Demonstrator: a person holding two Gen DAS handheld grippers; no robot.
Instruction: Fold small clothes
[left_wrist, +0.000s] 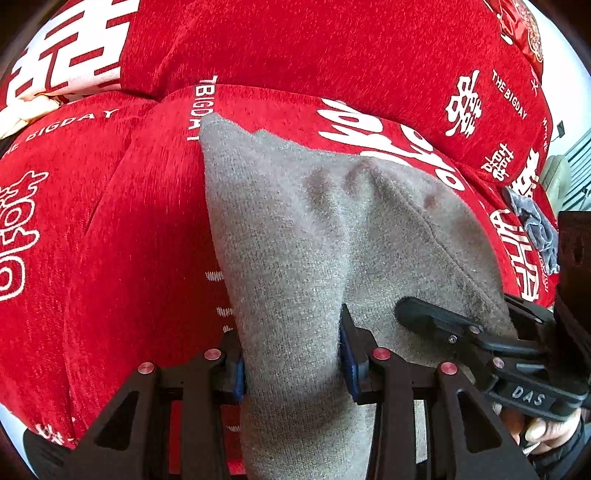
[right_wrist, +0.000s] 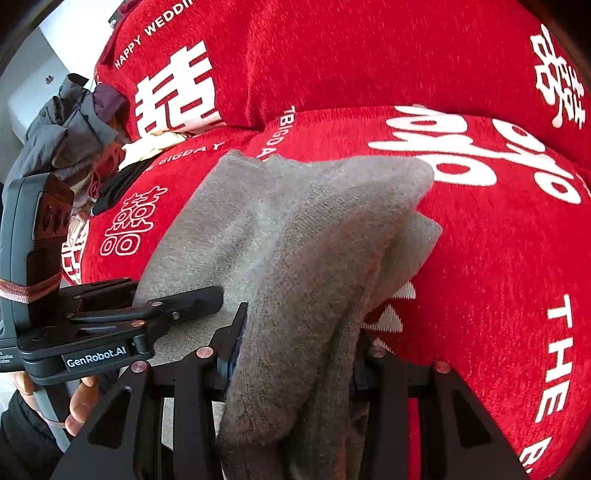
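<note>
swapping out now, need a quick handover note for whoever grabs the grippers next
Left gripper: shut on the grey garment, cloth bunched between its blue pads.
Right gripper: shut on the same garment, beside the left one.
Garment: gathered end held up by both grippers, far end draped on the red cover.
Spare clothes piled at the cover's far left in the right view.
Done: garment picked up by one end, looks roughly doubled over.
Left: lay it flat, finish the fold, then likely the pile.
</note>
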